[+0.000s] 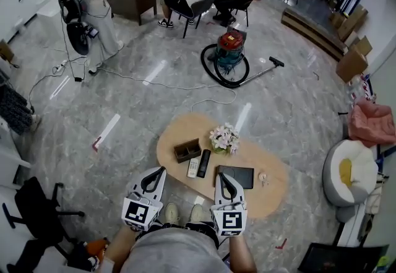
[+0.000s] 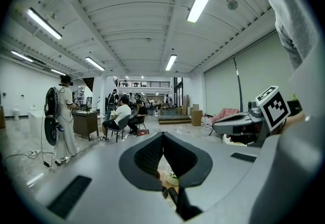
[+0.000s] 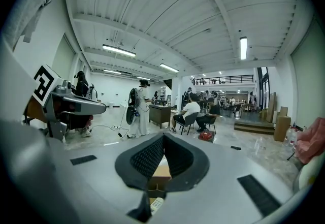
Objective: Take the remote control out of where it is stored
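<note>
Both left gripper (image 1: 162,170) and right gripper (image 1: 219,176) are pinched closed on nothing, black remote (image 1: 203,163) lying beside the box (image 1: 187,150)

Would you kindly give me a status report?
Left gripper and right gripper shut, empty. White remote control lies on oval wooden table near brown box. Black remote alongside.

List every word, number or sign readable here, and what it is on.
None can be read.
Left gripper, right gripper: cubes bear square marker patterns, no letters.
White remote, black remote: any print too small.
Vacuum cleaner: any label too small.
</note>
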Motion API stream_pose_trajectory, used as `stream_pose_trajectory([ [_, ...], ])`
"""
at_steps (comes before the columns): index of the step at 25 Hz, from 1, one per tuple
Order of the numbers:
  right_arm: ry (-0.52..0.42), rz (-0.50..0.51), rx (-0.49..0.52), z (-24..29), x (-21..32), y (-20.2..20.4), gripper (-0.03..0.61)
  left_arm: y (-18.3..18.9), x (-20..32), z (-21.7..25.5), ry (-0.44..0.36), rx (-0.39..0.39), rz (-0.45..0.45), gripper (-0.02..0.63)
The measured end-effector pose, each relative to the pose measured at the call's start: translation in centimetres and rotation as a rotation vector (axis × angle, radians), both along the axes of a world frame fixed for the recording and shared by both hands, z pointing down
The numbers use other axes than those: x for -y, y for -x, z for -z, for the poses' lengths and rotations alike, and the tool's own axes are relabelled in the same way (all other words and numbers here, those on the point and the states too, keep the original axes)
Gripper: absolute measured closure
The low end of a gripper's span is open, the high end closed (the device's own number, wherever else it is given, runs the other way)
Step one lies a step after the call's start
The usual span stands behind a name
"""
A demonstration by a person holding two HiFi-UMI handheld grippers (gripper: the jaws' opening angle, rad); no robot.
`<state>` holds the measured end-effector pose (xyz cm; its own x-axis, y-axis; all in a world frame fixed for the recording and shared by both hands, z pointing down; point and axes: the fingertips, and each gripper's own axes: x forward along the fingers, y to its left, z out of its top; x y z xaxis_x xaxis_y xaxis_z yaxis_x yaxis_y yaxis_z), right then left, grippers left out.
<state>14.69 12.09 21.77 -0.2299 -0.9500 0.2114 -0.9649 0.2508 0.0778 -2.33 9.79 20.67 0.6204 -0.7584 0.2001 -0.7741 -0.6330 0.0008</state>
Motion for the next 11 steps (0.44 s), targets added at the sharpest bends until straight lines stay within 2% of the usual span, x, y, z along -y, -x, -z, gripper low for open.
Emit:
stream_pose_trajectory([
  [11, 0.018, -0.015, -0.006, -0.14, -0.26, 0.11, 0.571, -0.1, -0.02, 0.65, 0.003, 0.011, -0.004, 0.606],
])
